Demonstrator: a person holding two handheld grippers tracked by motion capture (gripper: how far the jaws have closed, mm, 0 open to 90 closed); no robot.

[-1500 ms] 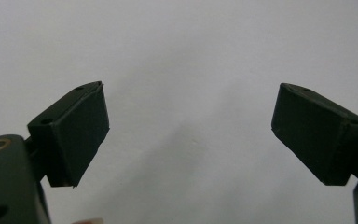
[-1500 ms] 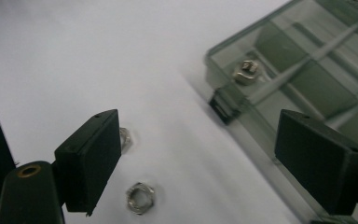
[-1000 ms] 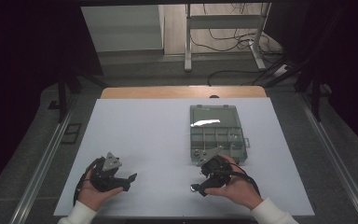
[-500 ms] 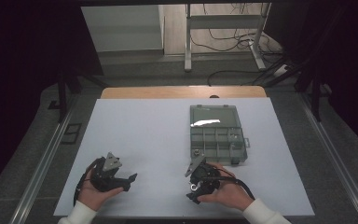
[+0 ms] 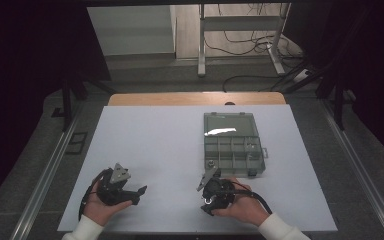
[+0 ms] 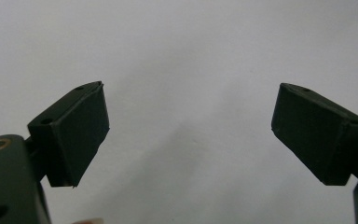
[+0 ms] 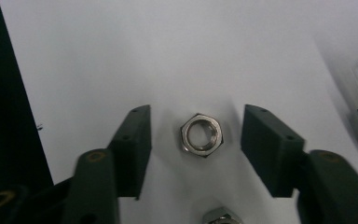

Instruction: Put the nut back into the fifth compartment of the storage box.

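Now, step: judged to be picking a nut off the table.
Right gripper [image 7: 196, 140]: released, jaws apart on either side of a steel hex nut [image 7: 201, 135], not touching it.
Nut: flat on the white table [image 5: 150, 150], near the front edge, centred between the jaws.
Second nut [image 7: 221, 217]: just below the first; keep it out of the grip.
Parts box [image 5: 232, 145]: lid open, just beyond the right gripper.
Left gripper [image 6: 189, 135]: released, jaws wide, nothing between them.
Advice: close squarely on two opposite flats.
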